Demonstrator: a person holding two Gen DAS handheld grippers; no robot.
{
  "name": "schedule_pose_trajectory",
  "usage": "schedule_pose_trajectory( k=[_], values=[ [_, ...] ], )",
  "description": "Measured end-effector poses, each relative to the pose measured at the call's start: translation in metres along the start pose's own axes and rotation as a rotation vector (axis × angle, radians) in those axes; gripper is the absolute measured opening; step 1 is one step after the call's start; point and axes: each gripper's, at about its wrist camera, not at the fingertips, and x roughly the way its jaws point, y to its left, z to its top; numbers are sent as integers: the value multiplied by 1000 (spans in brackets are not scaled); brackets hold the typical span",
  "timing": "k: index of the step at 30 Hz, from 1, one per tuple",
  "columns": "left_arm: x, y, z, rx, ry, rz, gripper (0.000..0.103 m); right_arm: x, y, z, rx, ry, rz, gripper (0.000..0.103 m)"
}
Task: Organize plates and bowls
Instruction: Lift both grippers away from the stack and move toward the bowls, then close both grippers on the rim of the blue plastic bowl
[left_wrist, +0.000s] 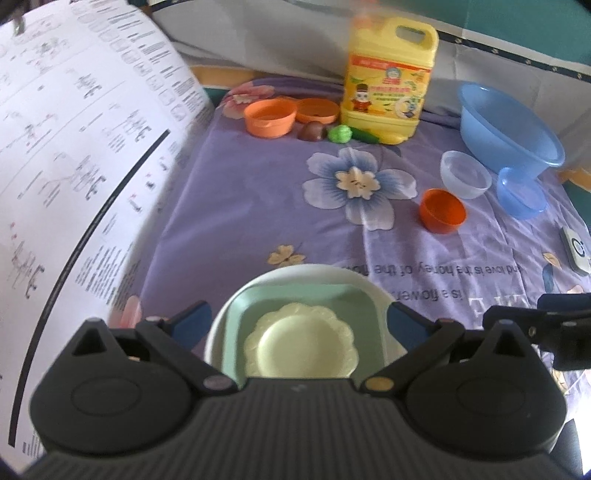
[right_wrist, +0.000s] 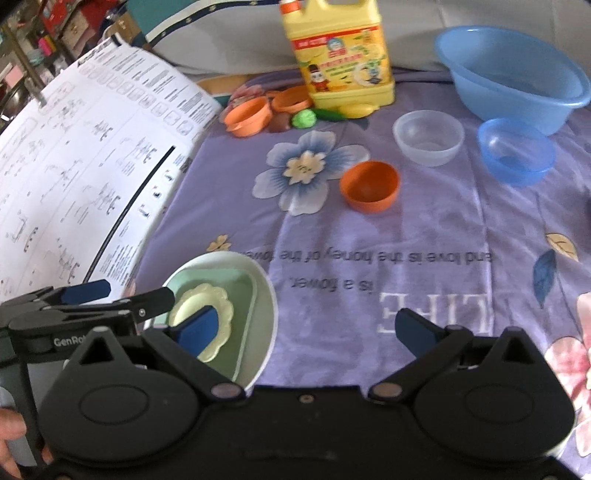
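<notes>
Both grippers pointed steeply down at the purple floral cloth: left gripper had jaws spread wide, empty, straddling the near stack without touching, and right gripper was also fully spread, empty, just right of it. The stack sat near-left: white plate holding a green square tray, with a cream scalloped dish on top. Farther right stood an orange bowl, clear bowl, small blue bowl and big blue basin, all upright.
</notes>
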Motion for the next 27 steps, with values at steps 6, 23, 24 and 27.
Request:
schedule_pose_trajectory(
  k=[6,23,24,27],
  values=[
    [9,-36,16,49,0,-18,103,-8,-35,2,53,-20,-36,103],
    [64,-199,92,140,-9,-145,103,-40,-199,52,258,-142,-197,103],
    [69,-208,97,137,-8,-150,103,-40,-208,57,267,-146,-203,103],
    [86,-233,107,114,0,-163,103,-34,-234,69,291,-151,-216,102]
  ],
)
